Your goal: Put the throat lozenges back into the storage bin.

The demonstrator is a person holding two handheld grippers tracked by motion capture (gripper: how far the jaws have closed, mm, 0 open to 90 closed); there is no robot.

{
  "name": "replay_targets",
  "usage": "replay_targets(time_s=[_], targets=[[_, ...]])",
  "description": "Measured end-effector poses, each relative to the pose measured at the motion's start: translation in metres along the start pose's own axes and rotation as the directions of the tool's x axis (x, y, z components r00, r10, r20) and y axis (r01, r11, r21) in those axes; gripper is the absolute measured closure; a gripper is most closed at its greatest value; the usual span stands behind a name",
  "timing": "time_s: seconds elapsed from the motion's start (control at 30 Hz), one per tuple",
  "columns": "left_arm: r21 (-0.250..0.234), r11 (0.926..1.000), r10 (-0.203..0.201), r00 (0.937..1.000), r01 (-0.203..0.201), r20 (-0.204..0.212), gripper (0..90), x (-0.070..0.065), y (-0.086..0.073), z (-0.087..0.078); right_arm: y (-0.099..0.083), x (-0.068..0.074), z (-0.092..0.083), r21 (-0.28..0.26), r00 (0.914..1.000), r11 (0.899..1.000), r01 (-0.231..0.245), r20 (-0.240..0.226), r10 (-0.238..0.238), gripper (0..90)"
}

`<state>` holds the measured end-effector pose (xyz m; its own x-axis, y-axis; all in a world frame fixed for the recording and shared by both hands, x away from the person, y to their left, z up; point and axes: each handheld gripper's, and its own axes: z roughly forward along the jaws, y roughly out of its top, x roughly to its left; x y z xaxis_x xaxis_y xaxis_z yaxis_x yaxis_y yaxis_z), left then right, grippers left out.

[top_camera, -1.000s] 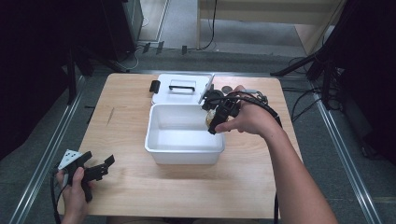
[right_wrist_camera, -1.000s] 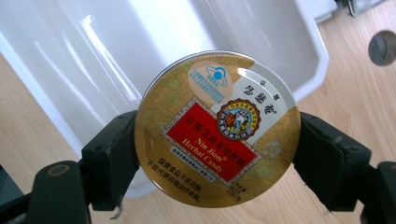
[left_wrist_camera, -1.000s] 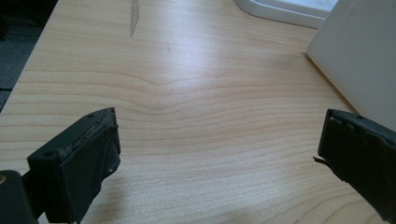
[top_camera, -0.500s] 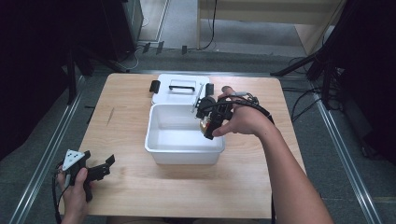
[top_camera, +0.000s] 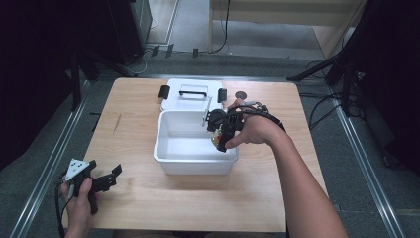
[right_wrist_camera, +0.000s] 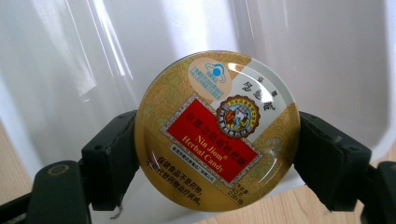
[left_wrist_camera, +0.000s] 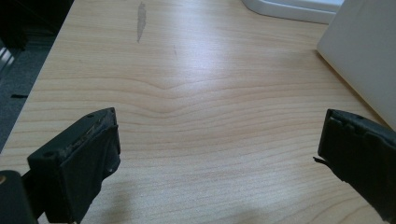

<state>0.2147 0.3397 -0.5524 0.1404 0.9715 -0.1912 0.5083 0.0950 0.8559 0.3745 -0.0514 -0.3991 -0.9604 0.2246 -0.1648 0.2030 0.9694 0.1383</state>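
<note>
A round gold candy tin (right_wrist_camera: 217, 130) with a red label is clamped between the two black jaws of my right gripper (right_wrist_camera: 217, 140), which is shut on it. In the high view that gripper (top_camera: 220, 141) holds the tin (top_camera: 216, 138) tilted downward inside the right end of a white plastic bin (top_camera: 171, 161) in the middle of the table. My left gripper (top_camera: 106, 179) rests low over the near left corner of the table, its jaws open and wide apart with only bare wood between them (left_wrist_camera: 219, 140).
The bin's white lid (top_camera: 190, 96) with a black handle and clips lies flat behind the bin. A small dark round object (top_camera: 241, 94) sits to the lid's right. The bin's side wall (left_wrist_camera: 362, 51) shows at the right of the left gripper view.
My right hand has carried the tin leftward and down, from above the bin's right rim into the bin. The left hand has stayed where it was.
</note>
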Motion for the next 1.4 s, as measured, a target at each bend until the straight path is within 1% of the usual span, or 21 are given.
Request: replay_targets(time_s=[0.03, 0.17, 0.23, 0.33, 0.43, 0.47, 0.53, 0.57, 0.6, 0.63, 0.7, 0.83, 0.9, 0.93, 0.97, 1.0, 1.13, 1.27, 1.3, 1.4], targets=[[0.000, 1.0000, -0.001, 1.0000, 0.001, 0.001, 0.0, 0.000, 0.000, 0.000, 0.000, 0.000, 0.000, 0.000, 1.0000, 1.000, 0.000, 0.000, 0.000, 20.4], [0.001, 1.0000, -0.005, 1.0000, 0.005, 0.005, 0.0, 0.001, 0.000, 0.000, 0.002, 0.002, 0.011, 0.009, 0.9989, 0.999, 0.048, -0.004, -0.048, 20.4], [0.002, 1.0000, -0.008, 0.9999, 0.008, 0.006, 0.0, 0.001, 0.000, 0.000, 0.002, 0.003, 0.016, 0.022, 0.9981, 0.998, 0.061, -0.010, -0.061, 20.4], [0.002, 1.0000, -0.008, 0.9999, 0.008, 0.007, 0.0, 0.001, 0.000, 0.000, 0.003, 0.003, 0.021, 0.037, 0.9982, 0.998, 0.059, -0.010, -0.059, 20.4], [0.006, 1.0000, -0.005, 1.0000, 0.005, 0.008, 0.0, 0.001, 0.000, 0.000, 0.004, 0.004, 0.025, 0.047, 0.9970, 0.996, 0.077, -0.006, -0.077, 20.4], [0.006, 1.0000, -0.006, 1.0000, 0.006, 0.008, 0.0, 0.001, 0.000, 0.000, 0.005, 0.005, 0.028, 0.065, 0.9973, 0.995, 0.074, -0.002, -0.074, 20.4], [0.006, 1.0000, -0.008, 0.9999, 0.008, 0.009, 0.0, 0.001, 0.000, 0.000, 0.006, 0.006, 0.029, 0.072, 0.9971, 0.994, 0.076, -0.001, -0.076, 20.4], [0.006, 0.9999, -0.009, 0.9999, 0.009, 0.010, 0.0, 0.001, 0.000, 0.000, 0.007, 0.006, 0.032, 0.081, 0.9964, 0.993, 0.084, 0.007, -0.085, 20.4], [0.006, 0.9999, -0.009, 0.9999, 0.009, 0.010, 0.0, 0.002, 0.000, 0.000, 0.007, 0.006, 0.032, 0.081, 0.9964, 0.993, 0.084, 0.007, -0.085, 20.4], [0.006, 0.9999, -0.009, 0.9999, 0.009, 0.011, 0.0, 0.002, 0.000, 0.000, 0.008, 0.007, 0.033, 0.096, 0.9970, 0.992, 0.076, 0.006, -0.077, 20.4], [0.006, 0.9999, -0.010, 0.9999, 0.010, 0.012, 0.0, 0.002, 0.000, 0.000, 0.011, 0.006, 0.037, 0.115, 0.9969, 0.990, 0.076, 0.012, -0.078, 20.4], [0.006, 0.9999, -0.011, 0.9998, 0.011, 0.014, 0.0, 0.002, 0.000, 0.000, 0.013, 0.005, 0.042, 0.131, 0.9974, 0.989, 0.068, 0.015, -0.070, 20.4], [0.006, 0.9999, -0.012, 0.9998, 0.012, 0.013, 0.0, 0.002, 0.000, 0.000, 0.015, 0.004, 0.046, 0.147, 0.9979, 0.987, 0.059, 0.018, -0.063, 20.4], [0.007, 0.9999, -0.012, 0.9998, 0.012, 0.014, 0.0, 0.002, 0.000, 0.000, 0.016, 0.004, 0.047, 0.150, 0.9985, 0.988, 0.048, 0.020, -0.051, 20.3], [0.007, 0.9999, -0.012, 0.9998, 0.012, 0.015, 0.0, 0.002, 0.000, 0.000, 0.016, 0.004, 0.047, 0.150, 0.9985, 0.988, 0.048, 0.020, -0.051, 20.3], [0.006, 0.9999, -0.013, 0.9998, 0.012, 0.015, 0.0, 0.002, 0.000, 0.000, 0.017, 0.003, 0.048, 0.157, 0.9989, 0.987, 0.034, 0.026, -0.039, 20.2], [0.005, 0.9999, -0.014, 0.9998, 0.014, 0.015, 0.0, 0.002, 0.000, 0.000, 0.016, 0.003, 0.049, 0.161, 0.9991, 0.987, 0.028, 0.028, -0.033, 19.8], [0.007, 0.9999, -0.014, 0.9998, 0.014, 0.016, 0.0, 0.002, 0.000, 0.000, 0.014, 0.004, 0.049, 0.165, 0.9986, 0.985, 0.041, 0.026, -0.046, 18.3], [0.007, 0.9999, -0.014, 0.9998, 0.014, 0.016, 0.0, 0.002, 0.000, 0.000, 0.013, 0.005, 0.049, 0.165, 0.9988, 0.986, 0.036, 0.028, -0.041, 18.0], [0.009, 0.9999, -0.012, 0.9998, 0.012, 0.015, 0.0, 0.002, 0.000, 0.000, 0.012, 0.005, 0.045, 0.136, 0.9987, 0.990, 0.036, 0.030, -0.040, 17.4]])
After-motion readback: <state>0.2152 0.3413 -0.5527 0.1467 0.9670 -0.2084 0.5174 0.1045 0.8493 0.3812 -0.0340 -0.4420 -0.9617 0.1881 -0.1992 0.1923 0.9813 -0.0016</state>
